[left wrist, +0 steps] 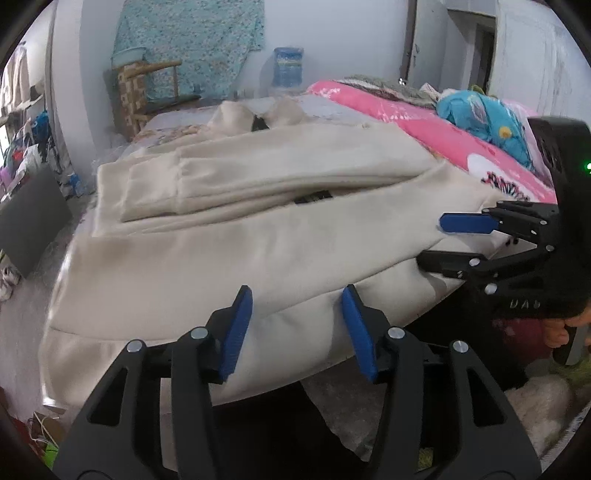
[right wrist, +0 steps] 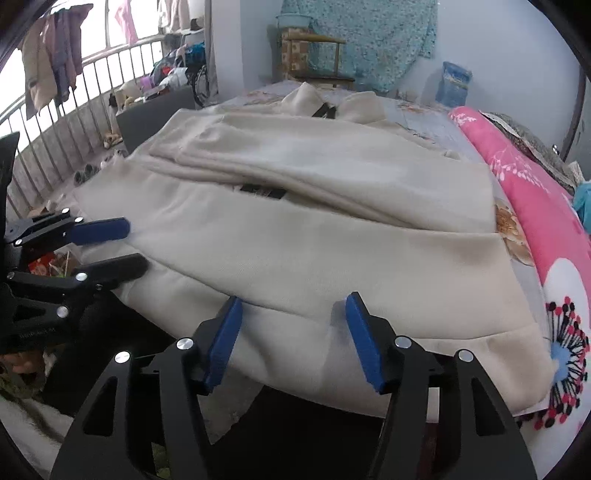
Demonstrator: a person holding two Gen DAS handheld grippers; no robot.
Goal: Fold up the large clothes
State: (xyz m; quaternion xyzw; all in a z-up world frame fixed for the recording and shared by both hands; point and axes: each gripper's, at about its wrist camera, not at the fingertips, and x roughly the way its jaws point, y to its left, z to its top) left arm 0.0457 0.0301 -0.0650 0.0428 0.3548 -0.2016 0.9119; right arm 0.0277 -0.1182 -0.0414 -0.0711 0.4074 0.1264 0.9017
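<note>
Cream garment (left wrist: 229,236) lies spread on the bed directly ahead of both tools, sleeves already folded in across the body, hem edge nearest. Left gripper (left wrist: 297,332) and right gripper (right wrist: 291,339) both stand with jaws apart over the hem, gripping nothing. Judged roughly halfway: lengthwise fold of hem toward collar remains.

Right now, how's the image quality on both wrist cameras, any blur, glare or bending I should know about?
Left wrist view: strong fisheye bending and dark corners; the cream hoodie reads clearly, the right claw is slightly smeared. Right wrist view: the same bending, the window at upper left is blown out, the left claw is blurred, and the pink quilt is sharp.
</note>
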